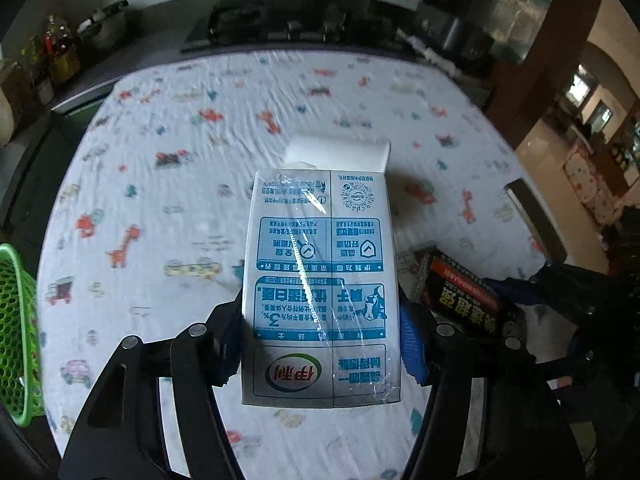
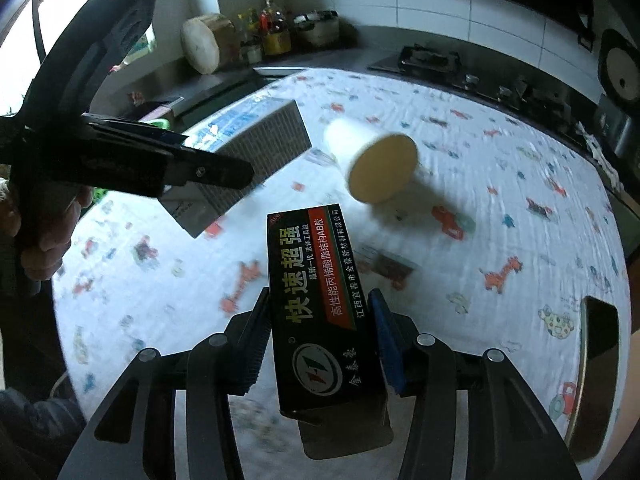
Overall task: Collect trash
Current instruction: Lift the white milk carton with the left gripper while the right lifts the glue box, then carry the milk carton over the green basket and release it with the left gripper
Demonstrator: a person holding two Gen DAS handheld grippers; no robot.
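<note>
Left gripper (image 1: 320,332): you have it clamped on the milk carton (image 1: 320,280), blue pads pressing both narrow sides low in the left wrist frame; the carton stands clear of the cloth.
Milk carton handling: it looks like a light, empty paperboard box with a glossy film, so I judge it slippery and easy to crush. Keep your hold on the flat side panels near the lower half, where the walls seem stiffest.
Right gripper (image 2: 320,340): its jaws are closed on the glue box (image 2: 316,292), lower centre of the right wrist frame, pads on the long sides, and the box is lifted off the table.
Glue box handling: thin black card, probably light and stiff along its length; its bottom flap hangs open below your grip, so squeeze the body, not the flap.
Paper cup (image 2: 376,160): it lies on its side on the tablecloth (image 2: 520,184), upper centre, beyond the glue box and untouched. It looks very light, soft-walled and likely to roll; take it across the rim or the base.
Green basket (image 1: 16,320): it sits at the left edge of the left wrist frame, probably where the trash goes.
Dark tray-like thing (image 2: 596,376): at the right edge; I cannot tell what it is.
</note>
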